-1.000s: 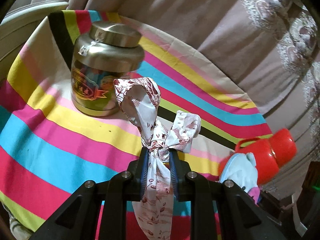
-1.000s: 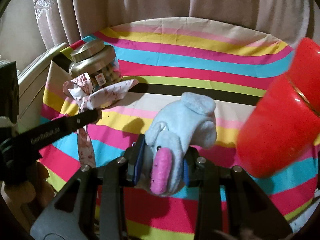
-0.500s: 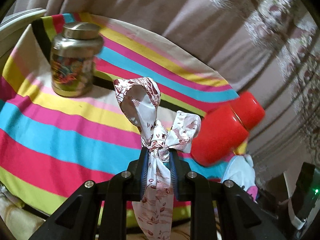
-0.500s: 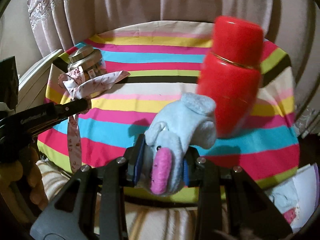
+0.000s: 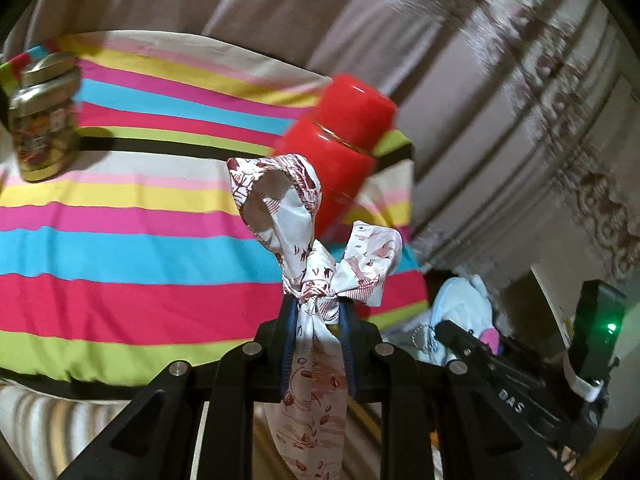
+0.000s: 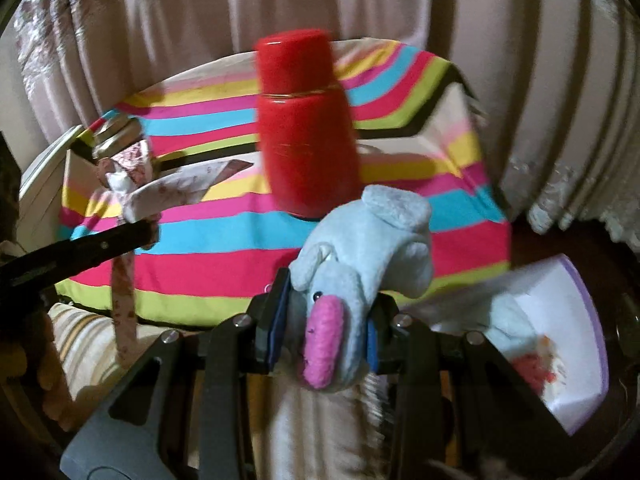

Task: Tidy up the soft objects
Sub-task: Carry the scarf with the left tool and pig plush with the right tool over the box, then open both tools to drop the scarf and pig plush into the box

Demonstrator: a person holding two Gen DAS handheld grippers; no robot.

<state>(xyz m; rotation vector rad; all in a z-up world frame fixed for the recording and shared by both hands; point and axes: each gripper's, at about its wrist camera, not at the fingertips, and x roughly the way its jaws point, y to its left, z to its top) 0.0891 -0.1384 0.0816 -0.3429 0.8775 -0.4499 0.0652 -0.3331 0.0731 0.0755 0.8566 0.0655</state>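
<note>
The left gripper has its fingers closed narrowly on a knotted patterned scarf, gripped just below the knot, with its loops standing above and its tail hanging beneath. The right gripper has its fingers clamped on a pale blue plush toy with a pink snout. Both soft things are held up in the air at the near edge of the surface, which is covered with a striped cloth. A red flask stands upright directly beyond both grippers, near the surface's right edge. A metal-lidded jar stands far off at the left side. The wide middle of the cloth lies bare. Curtains hang close behind. Low on the right, off the surface, sits a white purple-rimmed container holding what seems to be more soft items, blurred.
</note>
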